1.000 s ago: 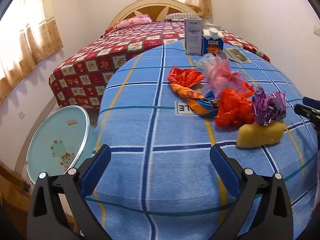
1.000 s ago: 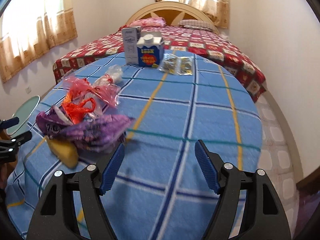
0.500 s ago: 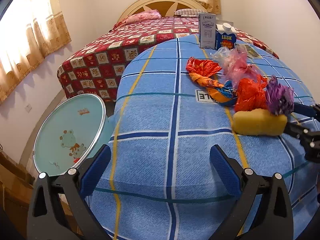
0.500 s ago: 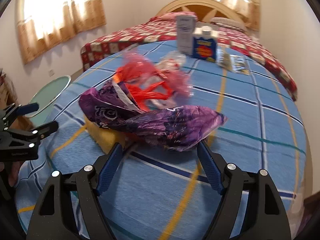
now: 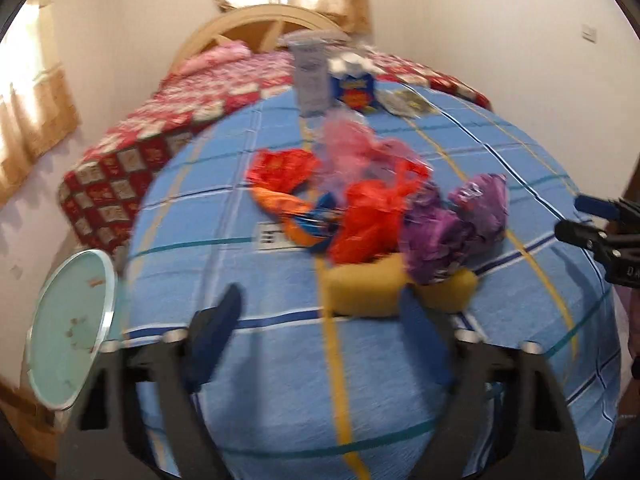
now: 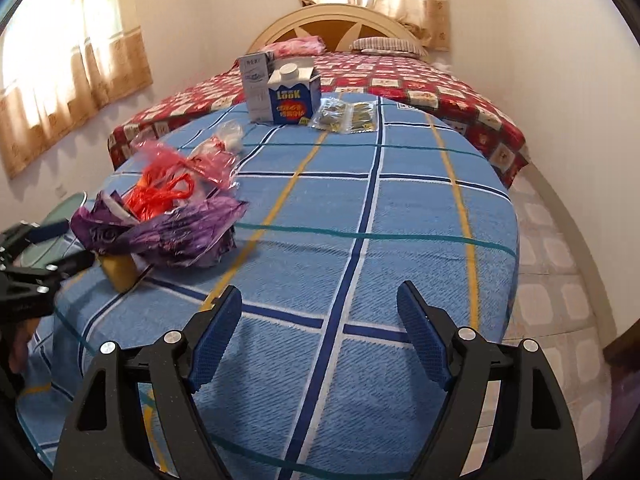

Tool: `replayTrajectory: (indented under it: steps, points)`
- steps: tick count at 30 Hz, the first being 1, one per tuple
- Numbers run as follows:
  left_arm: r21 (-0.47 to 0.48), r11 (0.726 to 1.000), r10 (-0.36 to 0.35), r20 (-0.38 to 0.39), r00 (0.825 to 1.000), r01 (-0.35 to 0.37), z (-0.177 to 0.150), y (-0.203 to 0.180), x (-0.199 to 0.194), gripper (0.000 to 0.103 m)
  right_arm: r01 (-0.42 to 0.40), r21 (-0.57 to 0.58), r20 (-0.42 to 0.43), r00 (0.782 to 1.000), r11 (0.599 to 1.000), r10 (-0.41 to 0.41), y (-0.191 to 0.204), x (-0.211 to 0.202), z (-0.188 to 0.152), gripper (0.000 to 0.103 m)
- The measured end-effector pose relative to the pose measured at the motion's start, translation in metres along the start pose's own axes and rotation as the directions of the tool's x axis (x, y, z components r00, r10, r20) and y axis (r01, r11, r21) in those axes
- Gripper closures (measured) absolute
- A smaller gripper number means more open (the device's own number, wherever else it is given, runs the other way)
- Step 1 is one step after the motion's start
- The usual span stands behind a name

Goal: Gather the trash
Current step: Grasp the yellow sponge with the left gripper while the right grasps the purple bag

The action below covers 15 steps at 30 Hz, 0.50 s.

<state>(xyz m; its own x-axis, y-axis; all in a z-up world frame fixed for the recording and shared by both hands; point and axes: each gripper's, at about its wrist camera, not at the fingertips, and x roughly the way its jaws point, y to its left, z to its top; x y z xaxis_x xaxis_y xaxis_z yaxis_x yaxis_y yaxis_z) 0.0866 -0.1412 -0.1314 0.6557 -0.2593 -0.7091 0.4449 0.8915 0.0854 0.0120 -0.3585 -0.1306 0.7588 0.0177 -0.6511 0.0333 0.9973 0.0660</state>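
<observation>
A heap of trash lies on the blue checked tablecloth [image 6: 400,208]: a purple bag [image 5: 452,220] [image 6: 172,232], a red bag [image 5: 368,216] [image 6: 160,196], a pink bag [image 5: 356,148] and an orange-blue wrapper [image 5: 296,216], over a yellow sponge [image 5: 360,296] [image 6: 118,272]. In the blurred left wrist view, my left gripper [image 5: 320,332] is closing just short of the sponge, with only cloth between the fingers. My right gripper [image 6: 320,320] stands open over bare cloth, right of the heap. Each gripper shows at the other view's edge: the left gripper [image 6: 72,242], the right gripper [image 5: 570,218].
Two cartons, the blue carton [image 6: 294,96] and the grey carton [image 6: 256,84], and flat sachets [image 6: 348,116] stand at the table's far end. Behind is a bed with a red quilt [image 6: 440,84]. A round glass top [image 5: 68,328] leans at the left. Tiled floor [image 6: 560,280] lies right.
The left gripper swung toward the heap, its jaws narrowed and the picture blurred. The right gripper drew back from the purple bag, which now lies off to its left.
</observation>
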Motion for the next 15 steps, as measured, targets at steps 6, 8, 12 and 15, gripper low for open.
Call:
replayTrajectory:
  steps: [6, 8, 12, 15]
  points:
    - [0.011, 0.990, -0.139, -0.009, 0.990, 0.140, 0.002, -0.009, 0.009, 0.099, -0.020, -0.011, 0.003, 1.000, 1.000, 0.020, 0.001, 0.003, -0.002, 0.024]
    - [0.049, 0.989, -0.137, 0.004, 0.991, 0.136, 0.000, -0.014, 0.006, 0.103, -0.022, -0.011, -0.003, 1.000, 1.000, 0.022, 0.001, 0.003, -0.003, 0.024]
    - [0.044, 0.989, -0.142, 0.014, 0.990, 0.141, 0.000, -0.008, 0.000, 0.103, -0.019, -0.011, -0.004, 1.000, 1.000, 0.019, 0.003, 0.004, -0.001, 0.024]
    - [0.032, 0.991, -0.130, 0.045, 0.991, 0.128, 0.003, 0.003, -0.012, 0.103, -0.015, -0.014, 0.000, 1.000, 1.000, 0.015, 0.003, 0.005, -0.001, 0.024]
